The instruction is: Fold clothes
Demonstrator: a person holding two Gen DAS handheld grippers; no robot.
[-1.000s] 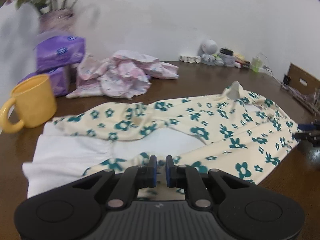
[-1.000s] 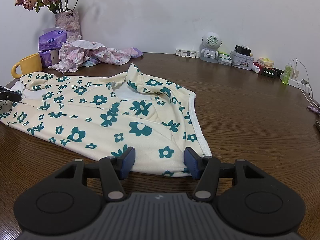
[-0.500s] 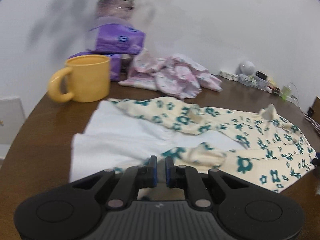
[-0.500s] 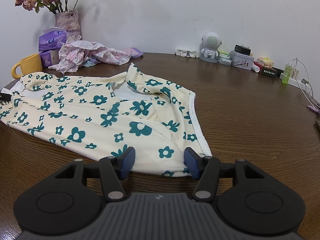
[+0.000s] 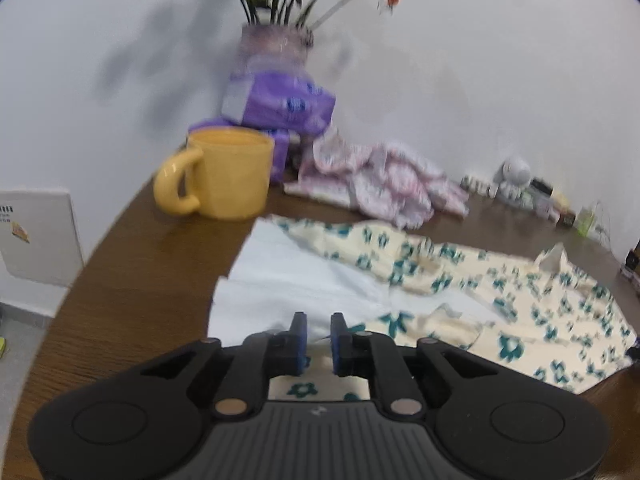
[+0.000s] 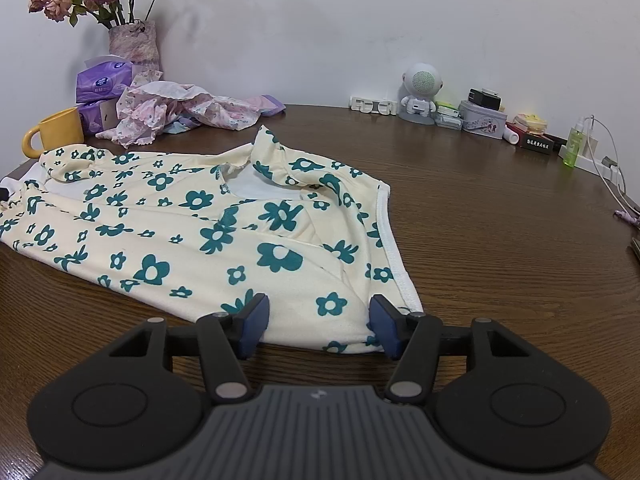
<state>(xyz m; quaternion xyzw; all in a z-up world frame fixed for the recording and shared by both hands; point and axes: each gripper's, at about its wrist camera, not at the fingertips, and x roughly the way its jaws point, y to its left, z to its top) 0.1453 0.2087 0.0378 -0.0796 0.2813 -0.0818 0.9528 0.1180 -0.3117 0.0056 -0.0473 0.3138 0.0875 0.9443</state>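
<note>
Swinging round since the earlier frame, the left gripper point(image 5: 318, 336) had carried its view from the garment's middle toward the mug end, with the yellow mug point(image 5: 224, 174) and the vase of flowers point(image 5: 276, 46) now well beyond its jaws, while the right gripper point(image 6: 318, 326) had not shifted. The floral garment point(image 6: 208, 224) lay spread on the tabletop point(image 6: 500, 240), inside partly turned out so that its white lining point(image 5: 288, 276) showed just ahead of the left jaws. Those jaws stood narrow, nearly closed, with a thin fold of the pale cloth pinched between them; probably the edge was being drawn across to make a fold. The right jaws stood about half open, straddling the near hem of the garment with the pads to either side of it and not pressing, likely waiting to pin or take that corner. Farther off from the right jaws lay a crumpled pink garment point(image 6: 180, 114), purple tissue packs point(image 6: 102, 82) and small clutter along the wall.
</note>
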